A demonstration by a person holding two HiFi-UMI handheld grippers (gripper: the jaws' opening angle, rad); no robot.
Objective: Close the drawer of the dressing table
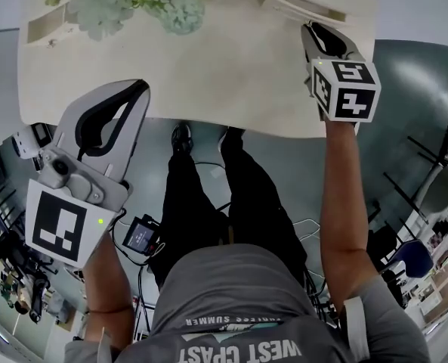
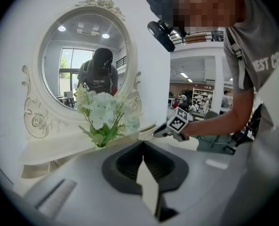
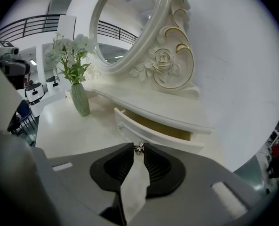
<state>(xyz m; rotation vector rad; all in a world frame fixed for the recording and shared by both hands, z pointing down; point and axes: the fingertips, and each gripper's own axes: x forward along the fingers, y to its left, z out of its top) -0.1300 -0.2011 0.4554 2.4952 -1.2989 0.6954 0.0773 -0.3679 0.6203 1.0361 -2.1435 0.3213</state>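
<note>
We are noting: right gripper (image 3: 139, 146) fingers nearly together, pinching small silver metal knob (image 3: 139, 149) of shallow cream-white drawer (image 3: 151, 132). Drawer sitting partly pulled out beneath mirror shelf (image 3: 153, 105), at back of cream worktop (image 3: 68, 126). Left gripper (image 2: 143, 144) fingers pressing together, gripping nothing, hovering near worktop's front edge.

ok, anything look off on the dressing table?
Only the drawer: it is pulled partway out, with its inside showing. The right gripper is closed on its knob. The vase is upright and nothing is spilled.
</note>
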